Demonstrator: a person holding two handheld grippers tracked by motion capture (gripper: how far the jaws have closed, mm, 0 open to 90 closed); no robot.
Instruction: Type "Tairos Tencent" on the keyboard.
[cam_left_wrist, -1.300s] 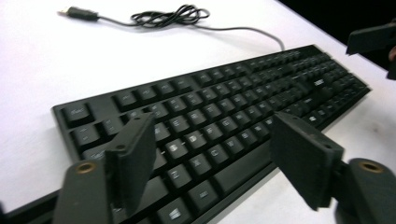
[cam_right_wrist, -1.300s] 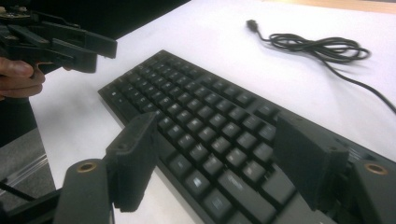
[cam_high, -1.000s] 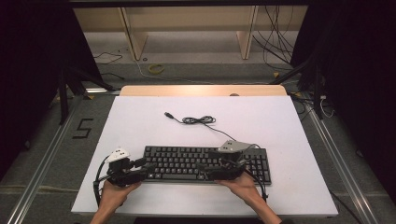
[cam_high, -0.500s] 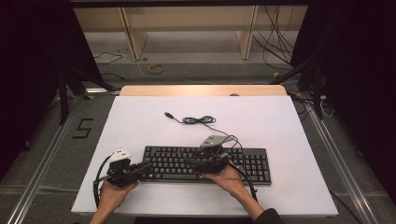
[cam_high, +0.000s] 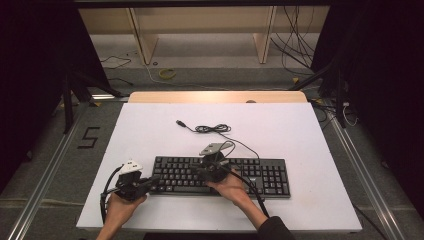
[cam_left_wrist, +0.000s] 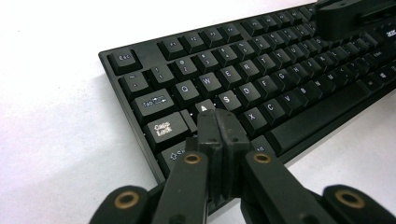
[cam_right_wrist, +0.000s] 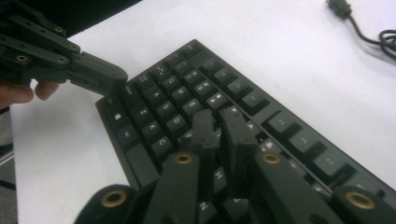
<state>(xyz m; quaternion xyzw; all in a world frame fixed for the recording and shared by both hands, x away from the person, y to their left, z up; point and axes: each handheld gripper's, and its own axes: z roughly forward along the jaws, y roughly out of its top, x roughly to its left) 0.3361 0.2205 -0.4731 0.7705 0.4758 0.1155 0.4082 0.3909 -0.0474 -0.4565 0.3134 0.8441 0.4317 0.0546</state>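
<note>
I've got the keyboard (cam_high: 220, 176) lying flat near my edge of the white bench (cam_high: 150, 125), long side running left to right, its cable (cam_high: 215, 129) coiled just behind it with the plug well clear of everything. My left gripper (cam_left_wrist: 217, 122) sits at the keyboard's left end, jaws pressed together with nothing between them, the joined tip right over the A key (cam_left_wrist: 202, 106), just beside Caps Lock (cam_left_wrist: 162, 129). I can't tell whether it's touching the keycap or a hair above it. My right gripper (cam_right_wrist: 218, 122) is over the middle of the letter block, and its jaws have just been closing; they're nearly together now, a thin gap at the tips, nothing caught in it.

This looks to me like typing with closed tips as fingers. To do it well, I want the right jaws fully together before I press, so a single blunt point meets a single key. With that gap, one tip could clip a neighbouring cap. I'd come straight down on the centre of the key, light and short, then lift clear before moving sideways. The left tip is nicely lined up already, so I'd keep that wrist steady. The keyboard isn't pinned down, so any slanted push could skate it along the bench.
</note>
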